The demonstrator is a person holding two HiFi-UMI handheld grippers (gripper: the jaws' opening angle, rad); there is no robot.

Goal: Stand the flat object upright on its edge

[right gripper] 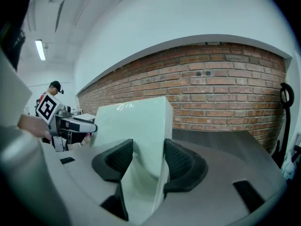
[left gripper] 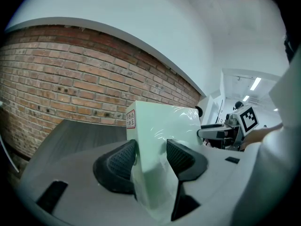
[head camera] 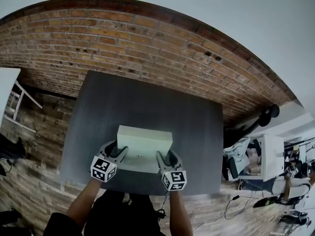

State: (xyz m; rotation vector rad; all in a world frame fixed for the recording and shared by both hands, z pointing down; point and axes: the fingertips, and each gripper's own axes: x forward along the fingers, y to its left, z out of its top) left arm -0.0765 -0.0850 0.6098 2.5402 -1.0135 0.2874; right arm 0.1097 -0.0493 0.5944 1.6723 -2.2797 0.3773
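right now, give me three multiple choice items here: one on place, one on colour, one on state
1. Where on the table is the pale green box? A far edge; B near edge, by the person; C far left corner.
2. The wall behind the table is: A red-brown brick; B white tile; C grey concrete.
3. The jaws of the left gripper and right gripper are: A open, empty; B shut on nothing; C closed on the box.
1 B, it sits by the person's arms; 2 A, brick courses show; 3 C, pads press its faces.
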